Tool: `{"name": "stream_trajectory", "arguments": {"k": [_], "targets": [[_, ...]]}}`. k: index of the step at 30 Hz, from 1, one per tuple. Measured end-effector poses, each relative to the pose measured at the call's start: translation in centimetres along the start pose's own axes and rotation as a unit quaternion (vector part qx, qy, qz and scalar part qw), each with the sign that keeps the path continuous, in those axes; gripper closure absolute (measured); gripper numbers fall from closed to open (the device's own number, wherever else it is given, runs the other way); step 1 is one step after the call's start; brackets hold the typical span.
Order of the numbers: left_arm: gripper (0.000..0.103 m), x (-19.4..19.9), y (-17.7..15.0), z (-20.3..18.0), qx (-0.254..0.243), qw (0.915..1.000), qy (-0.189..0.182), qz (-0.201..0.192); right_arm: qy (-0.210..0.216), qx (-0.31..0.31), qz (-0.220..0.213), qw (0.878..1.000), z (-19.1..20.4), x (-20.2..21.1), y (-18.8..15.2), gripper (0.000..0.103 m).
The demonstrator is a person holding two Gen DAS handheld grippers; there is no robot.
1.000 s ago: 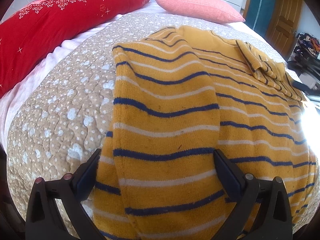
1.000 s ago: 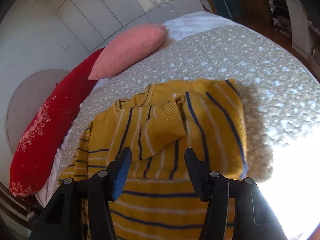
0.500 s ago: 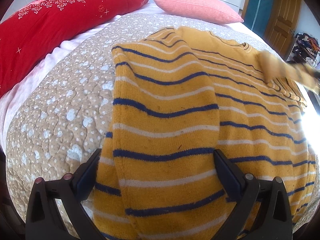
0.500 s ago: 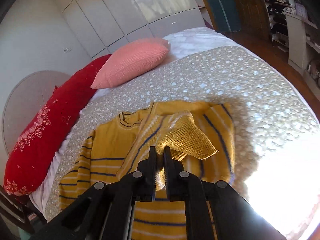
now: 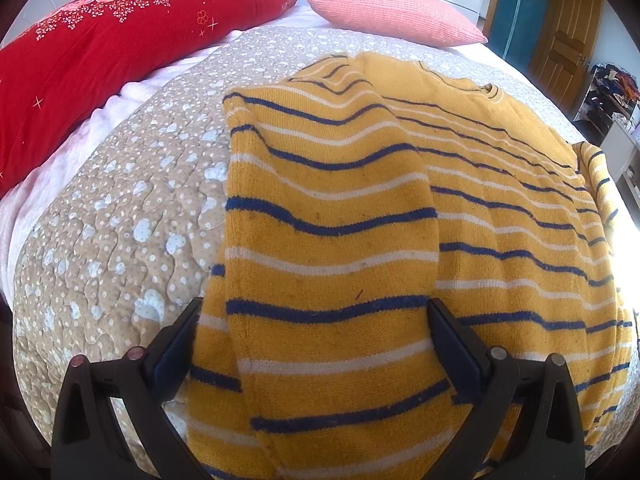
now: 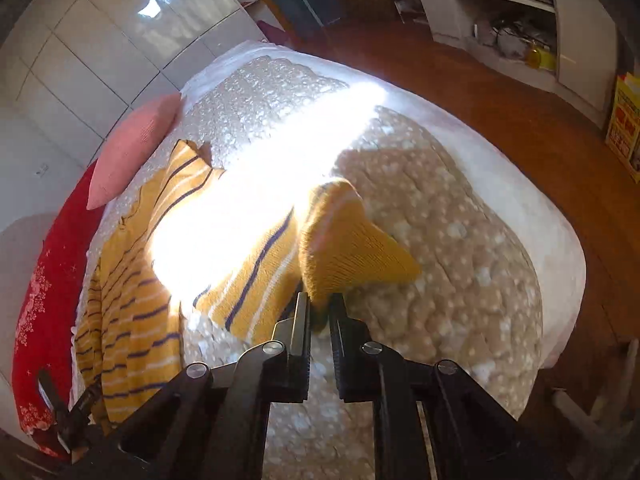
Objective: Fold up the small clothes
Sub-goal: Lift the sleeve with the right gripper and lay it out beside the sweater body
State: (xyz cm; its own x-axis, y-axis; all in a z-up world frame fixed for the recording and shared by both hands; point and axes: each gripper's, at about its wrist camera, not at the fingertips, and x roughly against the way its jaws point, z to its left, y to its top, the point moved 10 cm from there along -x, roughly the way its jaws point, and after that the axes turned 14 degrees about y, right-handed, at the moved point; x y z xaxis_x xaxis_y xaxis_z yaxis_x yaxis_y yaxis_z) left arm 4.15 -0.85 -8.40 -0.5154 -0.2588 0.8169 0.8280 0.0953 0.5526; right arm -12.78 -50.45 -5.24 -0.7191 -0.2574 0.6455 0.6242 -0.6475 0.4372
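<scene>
The yellow striped sweater [image 5: 400, 220] lies spread on the quilted bedspread [image 5: 120, 220] of the bed, its collar toward the pink pillow [image 5: 392, 12] and the red pillow [image 5: 100, 40]; one side is already laid over the body, forming a long doubled panel that runs down between the fingers of the left gripper [image 5: 312, 344]; those fingers stand wide apart, one at each edge of the panel, gripping nothing. The right gripper [image 6: 319, 312] has its fingers pressed together on the ribbed sleeve cuff [image 6: 352, 248], with the sleeve [image 6: 256, 276] drawn out sideways from the body over the bedspread, partly washed out by a band of sunlight. The knit looks thick, soft and light; it should drape and sag rather than hold a crease, stretch if pulled hard, and cling to the quilt rather than slide. The cuff, being denser ribbing, seems the surest hold for the sleeve; for the body, the hem corners or the doubled edge should give a firmer bite than a single layer.
</scene>
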Motion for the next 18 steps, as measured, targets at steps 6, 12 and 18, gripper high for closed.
{"name": "stream_trajectory", "arguments": {"k": [6,12,18], "targets": [[0.000,0.2,-0.2,0.1,-0.008,1.0000,-0.002,0.002,0.001,0.065,-0.021,0.998,4.1,1.7,-0.7,0.062],[0.013,1.5,-0.2,1.5,0.009,0.9995,-0.021,0.023,0.049,0.153,-0.009,0.987,10.0,0.2,-1.8,0.051],[0.015,2.3,-0.1,4.9,0.062,0.9959,-0.056,0.033,0.082,0.174,0.034,0.981,13.4,-3.6,-4.8,0.046]]}}
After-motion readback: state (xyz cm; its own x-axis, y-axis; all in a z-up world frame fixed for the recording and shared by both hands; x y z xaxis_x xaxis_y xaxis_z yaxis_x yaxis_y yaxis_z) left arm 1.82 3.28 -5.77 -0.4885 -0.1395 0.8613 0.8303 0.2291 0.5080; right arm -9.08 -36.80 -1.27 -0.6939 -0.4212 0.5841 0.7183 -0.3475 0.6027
